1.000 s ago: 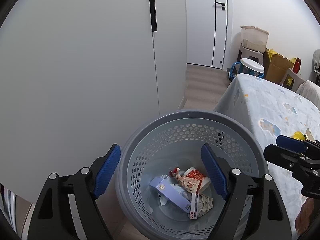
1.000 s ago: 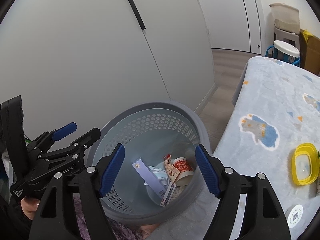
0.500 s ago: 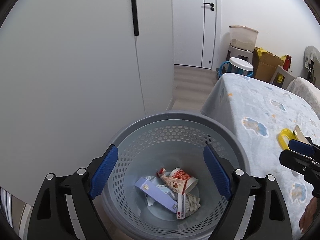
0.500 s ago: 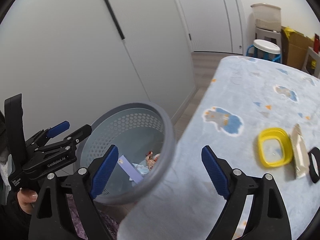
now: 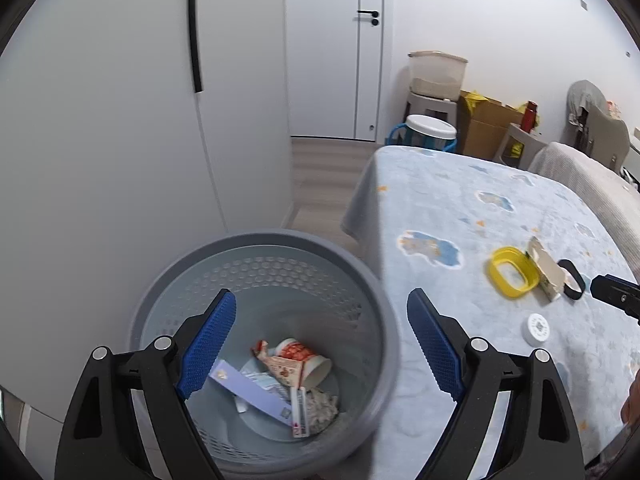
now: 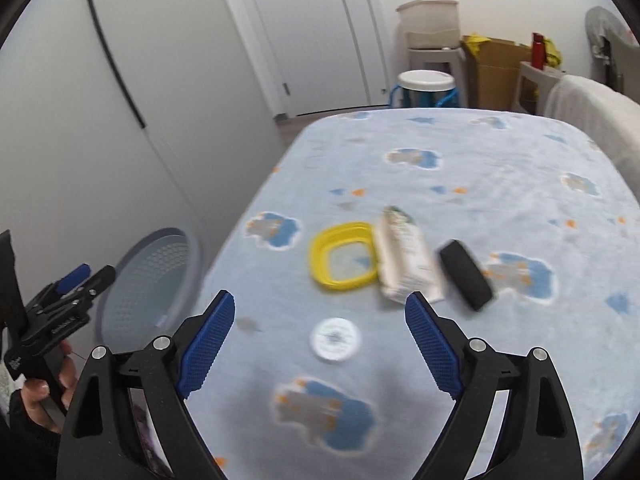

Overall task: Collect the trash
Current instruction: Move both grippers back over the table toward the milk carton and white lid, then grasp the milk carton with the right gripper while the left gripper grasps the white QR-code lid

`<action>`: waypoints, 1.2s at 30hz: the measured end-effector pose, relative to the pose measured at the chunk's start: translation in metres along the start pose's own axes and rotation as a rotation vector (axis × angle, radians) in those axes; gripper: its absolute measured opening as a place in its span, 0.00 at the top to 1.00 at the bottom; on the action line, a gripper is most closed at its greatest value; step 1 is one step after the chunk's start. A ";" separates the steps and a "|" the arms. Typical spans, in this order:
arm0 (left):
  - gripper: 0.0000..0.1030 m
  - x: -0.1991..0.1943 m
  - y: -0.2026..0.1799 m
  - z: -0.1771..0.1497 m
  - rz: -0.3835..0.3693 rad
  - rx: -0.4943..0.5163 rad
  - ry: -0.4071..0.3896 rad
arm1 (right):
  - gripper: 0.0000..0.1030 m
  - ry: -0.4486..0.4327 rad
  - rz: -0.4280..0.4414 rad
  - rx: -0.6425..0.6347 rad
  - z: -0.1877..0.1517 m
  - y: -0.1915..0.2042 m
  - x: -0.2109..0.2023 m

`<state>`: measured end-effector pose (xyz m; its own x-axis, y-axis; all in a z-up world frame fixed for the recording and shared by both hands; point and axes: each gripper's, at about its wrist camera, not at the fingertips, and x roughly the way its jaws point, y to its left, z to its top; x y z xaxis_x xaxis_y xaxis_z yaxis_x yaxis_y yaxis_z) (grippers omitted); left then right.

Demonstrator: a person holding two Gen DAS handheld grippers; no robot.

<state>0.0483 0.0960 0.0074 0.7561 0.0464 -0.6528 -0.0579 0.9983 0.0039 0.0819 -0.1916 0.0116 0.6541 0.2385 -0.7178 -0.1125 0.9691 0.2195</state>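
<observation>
A grey perforated basket (image 5: pixel 260 248) stands on the floor by the table. It holds a purple box (image 5: pixel 252 392), a red-and-white paper cup (image 5: pixel 304 360) and crumpled paper. My left gripper (image 5: pixel 320 294) hangs open over the basket with nothing between its fingers. My right gripper (image 6: pixel 320 296) is open above the table, also empty. Just beyond it lies a white round cap (image 6: pixel 335 339). Further out lie a yellow lid (image 6: pixel 344 256), a flattened carton (image 6: pixel 404 260) and a black band (image 6: pixel 466 280). The basket (image 6: pixel 148 280) shows at the left of the right wrist view.
The table wears a light-blue cloth (image 6: pixel 460 168) with cartoon patches. A white cabinet (image 5: pixel 120 120) rises behind the basket. A white-topped stool (image 5: pixel 430 128), cardboard boxes (image 5: pixel 488 124) and a covered chair (image 6: pixel 592 104) stand past the table's far end.
My right gripper swung right, from over the basket to over the table, and its jaws widened. My left gripper drifted a little right but still hangs over the basket.
</observation>
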 end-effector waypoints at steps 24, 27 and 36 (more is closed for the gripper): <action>0.19 0.022 -0.087 -0.013 -0.091 0.116 0.062 | 0.17 0.033 -0.032 -0.045 0.007 -0.039 0.032; 0.19 0.025 -0.086 -0.012 -0.101 0.107 0.070 | 0.18 0.047 -0.031 -0.072 0.007 -0.028 0.041; 0.19 0.025 -0.084 -0.012 -0.112 0.108 0.075 | 0.32 0.098 -0.081 -0.114 0.012 -0.015 0.081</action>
<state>0.0640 0.0129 -0.0179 0.7028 -0.0642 -0.7085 0.0979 0.9952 0.0069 0.1458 -0.1879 -0.0414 0.5892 0.1589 -0.7922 -0.1501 0.9849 0.0859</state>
